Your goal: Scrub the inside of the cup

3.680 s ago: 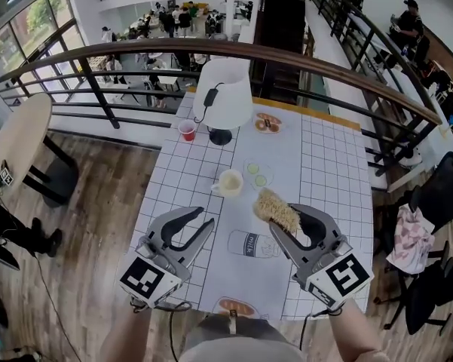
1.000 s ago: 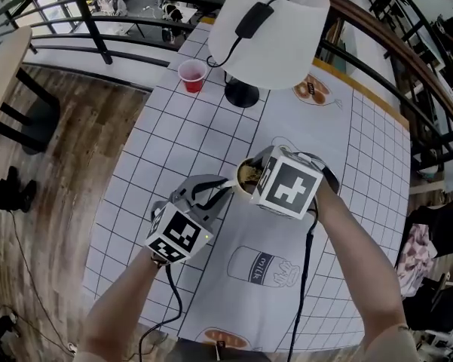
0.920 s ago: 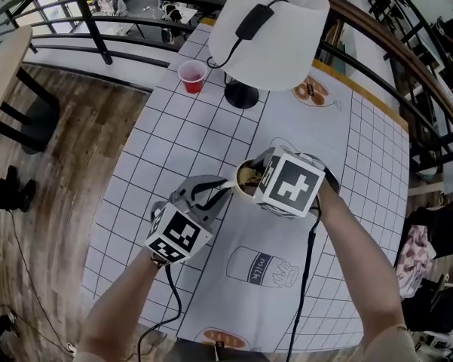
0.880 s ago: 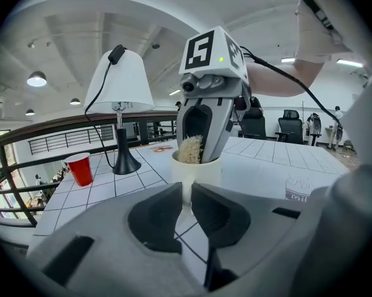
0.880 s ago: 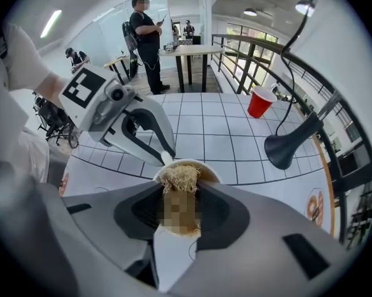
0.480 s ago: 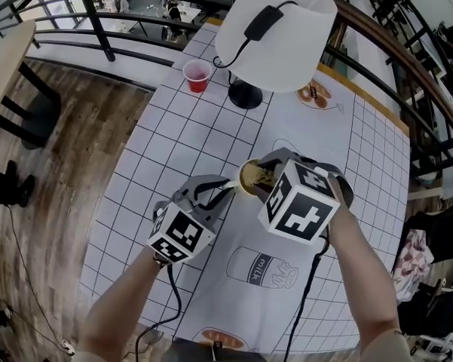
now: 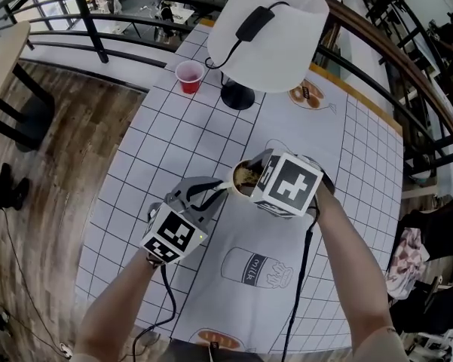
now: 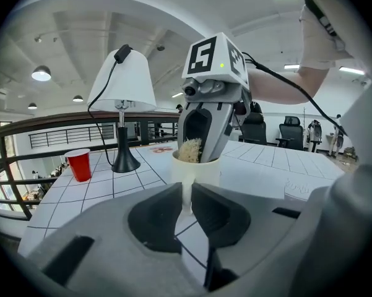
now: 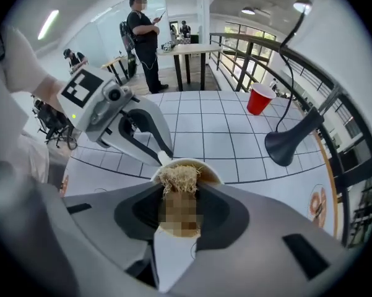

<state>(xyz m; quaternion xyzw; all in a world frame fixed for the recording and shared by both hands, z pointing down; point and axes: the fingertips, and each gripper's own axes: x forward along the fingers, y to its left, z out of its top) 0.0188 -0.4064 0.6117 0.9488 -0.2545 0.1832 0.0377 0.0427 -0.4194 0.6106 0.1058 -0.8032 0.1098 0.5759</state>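
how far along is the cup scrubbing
Done: left gripper clamps the cup by its handle, right gripper holds the scrubber, sunk into the cup. In hand: scrubbing the inside. Left: finishing the walls and lifting the scrubber out; cleanliness cannot be judged.

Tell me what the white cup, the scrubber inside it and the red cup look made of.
The white cup: likely glazed ceramic, going by its smooth, opaque cream wall. The scrubber: looks like loofah or plant fibre, with tan, frayed, stringy strands. The red cup: probably thin plastic, being uniform red and tapered.
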